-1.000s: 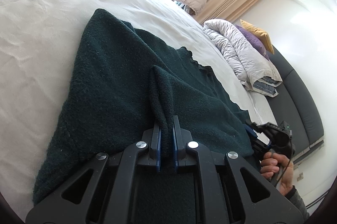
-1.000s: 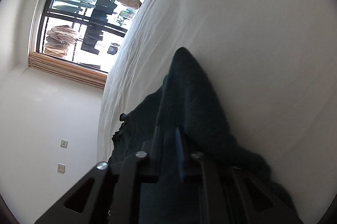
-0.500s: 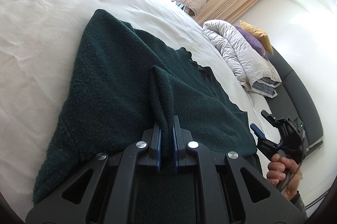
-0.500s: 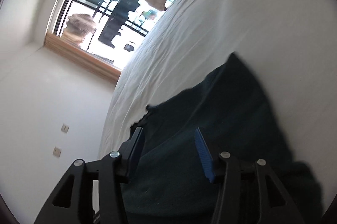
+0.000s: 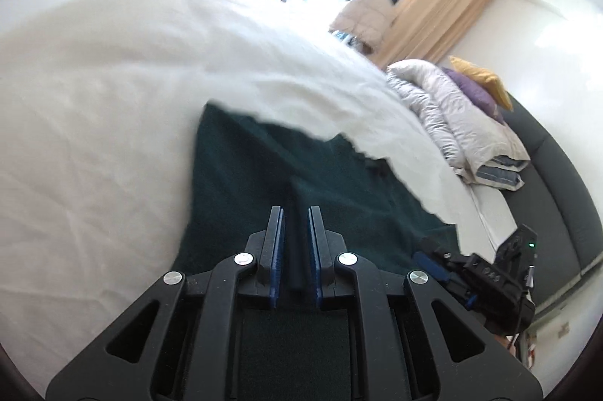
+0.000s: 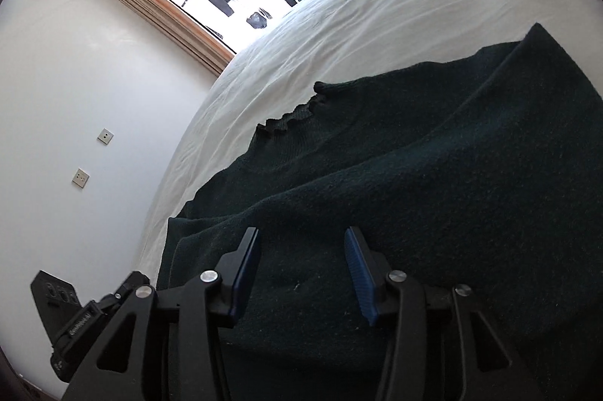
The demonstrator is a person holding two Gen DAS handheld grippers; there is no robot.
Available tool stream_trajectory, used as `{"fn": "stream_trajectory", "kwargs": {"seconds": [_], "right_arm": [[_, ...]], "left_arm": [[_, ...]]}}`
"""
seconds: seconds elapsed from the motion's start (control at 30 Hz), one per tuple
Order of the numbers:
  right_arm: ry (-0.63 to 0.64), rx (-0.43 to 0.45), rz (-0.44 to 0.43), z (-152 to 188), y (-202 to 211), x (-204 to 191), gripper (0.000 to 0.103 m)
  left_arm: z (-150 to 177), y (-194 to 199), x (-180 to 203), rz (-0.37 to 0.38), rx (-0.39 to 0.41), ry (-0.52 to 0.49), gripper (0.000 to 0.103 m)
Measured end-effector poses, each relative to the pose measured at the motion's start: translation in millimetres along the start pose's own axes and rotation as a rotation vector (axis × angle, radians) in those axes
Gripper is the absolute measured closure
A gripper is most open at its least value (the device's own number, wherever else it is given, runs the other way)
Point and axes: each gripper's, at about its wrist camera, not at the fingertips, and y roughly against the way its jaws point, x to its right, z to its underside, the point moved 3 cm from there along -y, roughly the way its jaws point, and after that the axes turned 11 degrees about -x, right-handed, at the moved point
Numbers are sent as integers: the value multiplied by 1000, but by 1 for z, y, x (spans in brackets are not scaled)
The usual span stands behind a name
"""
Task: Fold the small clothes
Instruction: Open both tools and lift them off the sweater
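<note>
A dark green sweater [image 6: 433, 175] lies spread on the white bed [image 6: 377, 9], its frilled collar toward the far left. The left gripper [image 5: 295, 242] has its jaws slightly apart around a raised ridge of knit; blur makes it hard to tell whether it grips. The right gripper [image 6: 301, 273] is spread wide above the near hem. Judging by this, 1 fold is laid; next, regrasp an edge.

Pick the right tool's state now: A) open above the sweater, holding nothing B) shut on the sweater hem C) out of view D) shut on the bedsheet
A: in the right wrist view the right tool has its blue pads spread wide, with the dark green sweater lying flat between and beyond them, not pinched.
</note>
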Motion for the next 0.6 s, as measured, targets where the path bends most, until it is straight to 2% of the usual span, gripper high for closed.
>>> {"fn": "stream_trajectory", "kwargs": {"seconds": [0.1, 0.17, 0.2, 0.23, 0.3, 0.33, 0.43, 0.5, 0.53, 0.57, 0.6], "right_arm": [[27, 8, -31, -1, 1, -9, 44], [27, -21, 5, -2, -5, -3, 43], [23, -27, 4, -2, -6, 3, 46], [23, -31, -13, -2, -4, 9, 50], [15, -45, -18, -3, 2, 23, 71], [10, -37, -14, -3, 9, 28, 72], [-29, 27, 50, 1, 38, 52, 71], [-94, 72, 46, 9, 61, 73, 70], [-138, 87, 73, 14, 71, 83, 70], [-180, 101, 109, 20, 82, 91, 64], [-193, 119, 96, 25, 91, 93, 62]], "left_arm": [[-3, -18, 33, -25, -49, -147, 91], [4, -48, 34, -75, -129, -168, 91], [9, -62, 28, -115, -169, -158, 91], [14, -73, 21, -106, -187, -146, 91], [14, -74, 10, -31, -157, -110, 91], [12, -75, 8, -15, -167, -97, 91], [13, -76, 10, -34, -174, -131, 91], [15, -71, 14, -51, -170, -146, 91], [18, -67, 14, -68, -168, -152, 91], [20, -63, 14, -89, -165, -158, 91], [22, -57, 15, -111, -160, -165, 91]]}}
